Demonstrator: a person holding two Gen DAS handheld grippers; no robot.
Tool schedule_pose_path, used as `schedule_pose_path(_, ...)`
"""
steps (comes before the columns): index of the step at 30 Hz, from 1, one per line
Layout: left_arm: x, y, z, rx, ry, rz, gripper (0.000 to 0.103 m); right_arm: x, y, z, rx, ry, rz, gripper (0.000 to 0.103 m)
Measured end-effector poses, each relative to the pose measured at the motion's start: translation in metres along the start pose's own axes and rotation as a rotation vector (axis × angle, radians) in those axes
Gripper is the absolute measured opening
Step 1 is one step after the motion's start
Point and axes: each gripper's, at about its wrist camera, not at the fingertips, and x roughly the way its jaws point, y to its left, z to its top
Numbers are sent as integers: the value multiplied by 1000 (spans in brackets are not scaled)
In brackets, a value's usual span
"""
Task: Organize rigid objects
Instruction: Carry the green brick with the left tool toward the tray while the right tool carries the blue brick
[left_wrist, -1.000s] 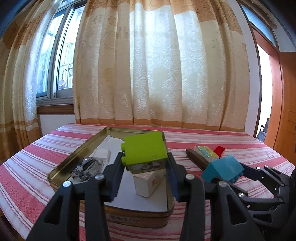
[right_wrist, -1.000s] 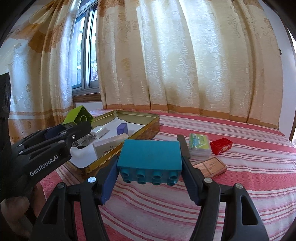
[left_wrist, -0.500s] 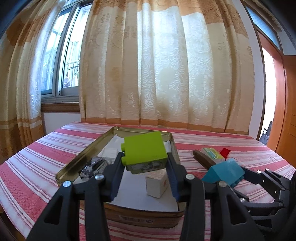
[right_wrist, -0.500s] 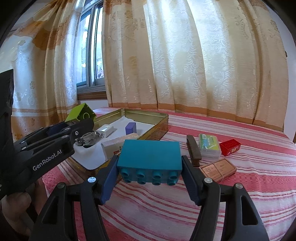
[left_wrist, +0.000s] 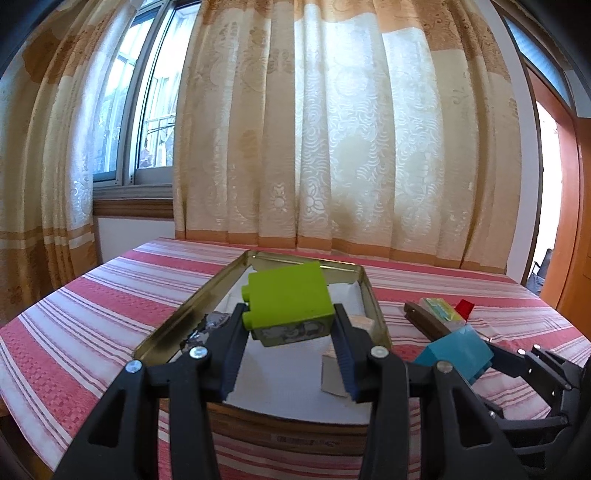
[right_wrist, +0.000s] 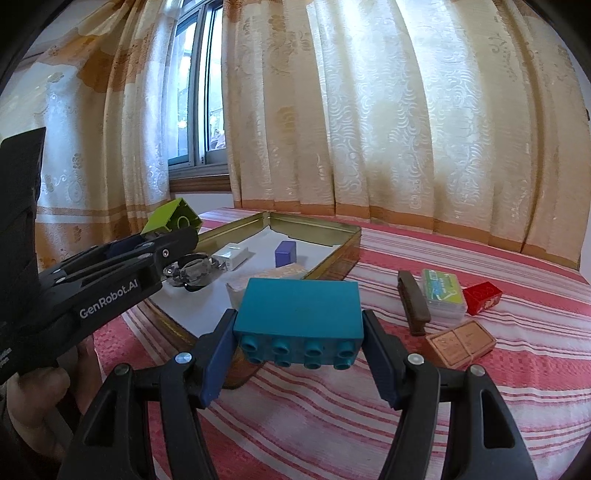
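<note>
My left gripper (left_wrist: 290, 349) is shut on a lime-green toy block (left_wrist: 286, 301) and holds it above the near end of a gold metal tin tray (left_wrist: 177, 325). My right gripper (right_wrist: 301, 354) is shut on a teal studded block (right_wrist: 299, 314), held above the striped tablecloth just right of the tray (right_wrist: 332, 254). The teal block also shows in the left wrist view (left_wrist: 456, 350), and the green block in the right wrist view (right_wrist: 171, 218). Inside the tray lie a purple block (right_wrist: 285, 253), a white box (right_wrist: 231, 255), a crumpled foil piece (right_wrist: 188, 271) and a pale box (left_wrist: 334, 373).
On the cloth right of the tray lie a dark brown bar (right_wrist: 413, 301), a green-topped card case (right_wrist: 441, 291), a red block (right_wrist: 482, 297) and a copper-coloured flat box (right_wrist: 460, 343). Curtains and a window stand behind the table. The table edge runs close at the left.
Both grippers have drawn back and up a little with their blocks held; the tray and loose items look farther away. Nothing was let go.
</note>
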Motion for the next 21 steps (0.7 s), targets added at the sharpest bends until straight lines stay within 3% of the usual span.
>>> schedule_pose_path(14,12,18,5,-19,51,6,44,5,4,3,-7,22,45,67)
schedule_pose_path(21,22,27,15,-13,77,1,44,8,-2,21,3,22,65,66)
